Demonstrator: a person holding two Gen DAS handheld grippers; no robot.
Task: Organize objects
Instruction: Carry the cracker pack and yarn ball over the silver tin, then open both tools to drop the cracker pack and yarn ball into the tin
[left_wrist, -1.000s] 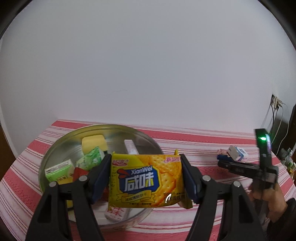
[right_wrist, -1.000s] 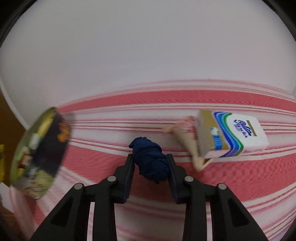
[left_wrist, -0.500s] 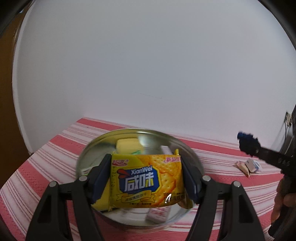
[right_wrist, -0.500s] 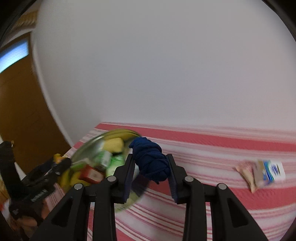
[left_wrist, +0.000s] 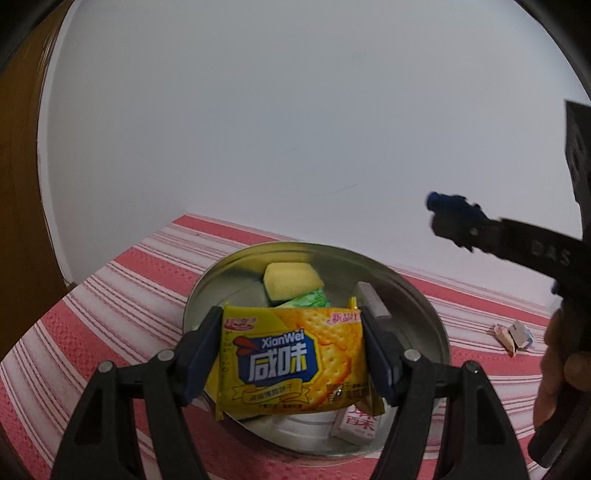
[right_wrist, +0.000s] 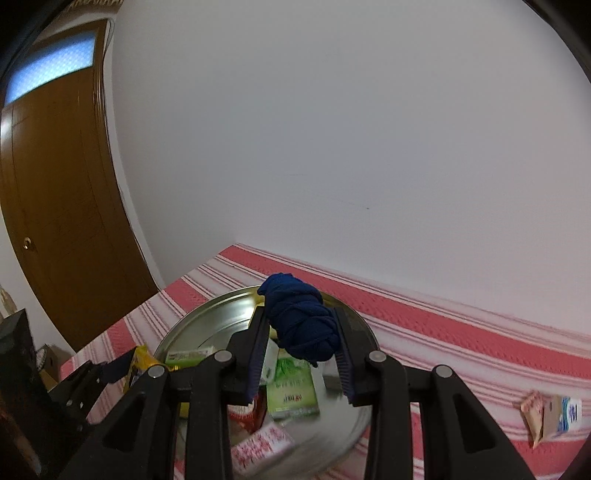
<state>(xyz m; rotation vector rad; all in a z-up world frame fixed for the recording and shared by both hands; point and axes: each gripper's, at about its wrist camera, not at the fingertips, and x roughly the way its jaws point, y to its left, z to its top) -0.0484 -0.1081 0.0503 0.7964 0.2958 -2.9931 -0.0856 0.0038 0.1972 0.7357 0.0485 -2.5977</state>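
Observation:
My left gripper (left_wrist: 291, 350) is shut on a yellow cracker packet (left_wrist: 291, 362), held just above the near part of a round metal tray (left_wrist: 207, 291). Inside the tray lie a yellow sponge (left_wrist: 291, 278), a green packet (left_wrist: 308, 301), a grey block (left_wrist: 371, 304) and a pink-and-white box (left_wrist: 360, 424). My right gripper (right_wrist: 301, 343) is shut on a dark blue knotted cloth (right_wrist: 301, 321), hanging over the same tray (right_wrist: 199, 325). In the left wrist view that right gripper (left_wrist: 448, 214) comes in from the right, above the tray.
A blue-and-white carton (right_wrist: 561, 413) and a pinkish wrapper (right_wrist: 532, 410) lie on the red-striped cloth (right_wrist: 443, 332) to the right of the tray. A white wall backs the table, and a brown door (right_wrist: 55, 206) stands at the left.
The right gripper has lifted the blue cloth off the table and carried it left, over the tray. The left gripper with the cracker packet has shifted so the tray sits centred beneath it.

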